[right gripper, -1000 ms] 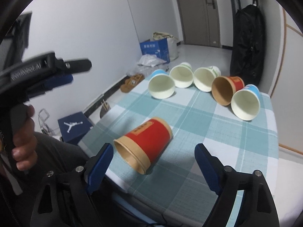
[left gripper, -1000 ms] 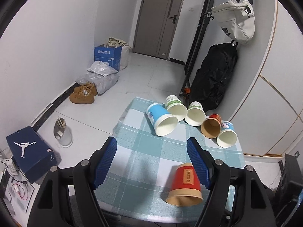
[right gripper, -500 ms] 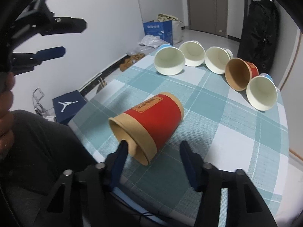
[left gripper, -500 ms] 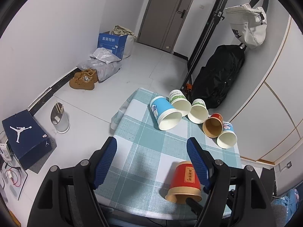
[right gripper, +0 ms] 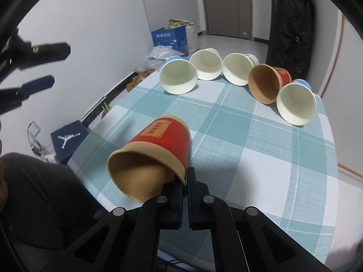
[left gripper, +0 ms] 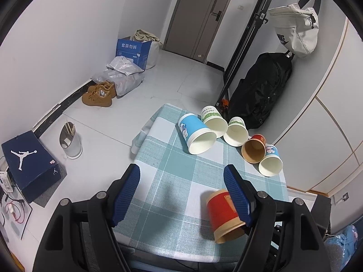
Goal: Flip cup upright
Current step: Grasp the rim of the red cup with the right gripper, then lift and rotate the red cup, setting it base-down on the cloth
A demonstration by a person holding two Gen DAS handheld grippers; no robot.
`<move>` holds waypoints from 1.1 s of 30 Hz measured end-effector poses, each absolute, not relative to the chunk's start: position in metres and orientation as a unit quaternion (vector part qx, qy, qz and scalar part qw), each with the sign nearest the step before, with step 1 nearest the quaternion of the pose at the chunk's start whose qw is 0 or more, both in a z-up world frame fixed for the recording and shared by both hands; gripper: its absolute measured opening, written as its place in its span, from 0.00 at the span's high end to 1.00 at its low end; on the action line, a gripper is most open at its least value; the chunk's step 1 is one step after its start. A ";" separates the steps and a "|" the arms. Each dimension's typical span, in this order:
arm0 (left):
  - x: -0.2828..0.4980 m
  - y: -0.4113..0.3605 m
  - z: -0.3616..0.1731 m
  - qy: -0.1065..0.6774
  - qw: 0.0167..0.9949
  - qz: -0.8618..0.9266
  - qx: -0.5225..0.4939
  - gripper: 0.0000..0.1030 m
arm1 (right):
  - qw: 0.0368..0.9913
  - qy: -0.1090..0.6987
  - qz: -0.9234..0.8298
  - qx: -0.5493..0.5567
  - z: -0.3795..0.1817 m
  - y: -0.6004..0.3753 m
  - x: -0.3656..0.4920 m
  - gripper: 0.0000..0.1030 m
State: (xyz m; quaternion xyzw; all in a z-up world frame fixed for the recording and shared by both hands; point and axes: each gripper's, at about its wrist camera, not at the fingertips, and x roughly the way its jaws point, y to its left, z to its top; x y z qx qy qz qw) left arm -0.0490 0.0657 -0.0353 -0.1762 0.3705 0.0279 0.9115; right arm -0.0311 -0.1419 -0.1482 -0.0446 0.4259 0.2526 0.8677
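On the checked counter, the red cup is laid on its side near the front edge, mouth toward the right hand-held gripper, which is clenched on its rim wall. The left hand-held gripper is held released, farther away.

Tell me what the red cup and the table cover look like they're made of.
Red cup: likely paper, matte, with a brown kraft-looking inside and a rolled rim. Table cover: seems woven cloth, given its visible weave in the teal and white checks.
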 end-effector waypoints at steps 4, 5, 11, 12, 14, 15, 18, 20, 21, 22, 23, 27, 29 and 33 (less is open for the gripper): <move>-0.048 0.066 -0.037 0.374 0.910 0.029 -0.178 0.30 | 0.870 0.421 0.253 -0.038 -0.140 -0.146 -0.030 0.98; -0.048 0.066 -0.037 0.374 0.909 0.029 -0.178 0.30 | 0.870 0.422 0.253 -0.035 -0.137 -0.147 -0.030 0.98; -0.049 0.063 -0.036 0.376 0.909 0.008 -0.181 0.30 | 0.838 0.457 0.297 0.008 -0.117 -0.160 -0.018 0.98; -0.050 0.062 -0.036 0.375 0.909 0.003 -0.180 0.30 | 0.831 0.466 0.303 0.011 -0.114 -0.162 -0.015 0.98; -0.050 0.060 -0.035 0.374 0.910 0.000 -0.176 0.30 | 0.820 0.480 0.311 -0.002 -0.105 -0.167 -0.012 0.98; -0.049 0.059 -0.036 0.375 0.910 0.000 -0.175 0.30 | 0.815 0.487 0.313 -0.015 -0.099 -0.170 -0.010 0.98; -0.048 0.060 -0.037 0.380 0.907 -0.001 -0.179 0.30 | 0.783 0.531 0.323 -0.028 -0.093 -0.176 -0.001 0.98; -0.045 0.062 -0.038 0.385 0.903 -0.004 -0.189 0.30 | 0.739 0.586 0.329 -0.036 -0.095 -0.178 0.011 0.98; -0.045 0.063 -0.038 0.385 0.902 -0.005 -0.194 0.30 | 0.727 0.604 0.323 -0.047 -0.095 -0.178 0.017 0.98; -0.045 0.064 -0.038 0.385 0.901 -0.005 -0.198 0.30 | 0.718 0.617 0.314 -0.069 -0.092 -0.178 0.024 0.98; -0.044 0.065 -0.038 0.386 0.901 -0.002 -0.199 0.30 | 0.711 0.624 0.313 -0.085 -0.090 -0.176 0.029 0.98; -0.042 0.066 -0.039 0.391 0.896 -0.016 -0.207 0.30 | 0.676 0.644 0.325 -0.151 -0.086 -0.159 0.053 0.98; -0.041 0.064 -0.040 0.397 0.895 -0.019 -0.202 0.30 | 0.663 0.655 0.322 -0.169 -0.092 -0.153 0.065 0.98; -0.039 0.062 -0.042 0.405 0.892 -0.021 -0.199 0.30 | 0.634 0.683 0.314 -0.180 -0.107 -0.145 0.089 0.98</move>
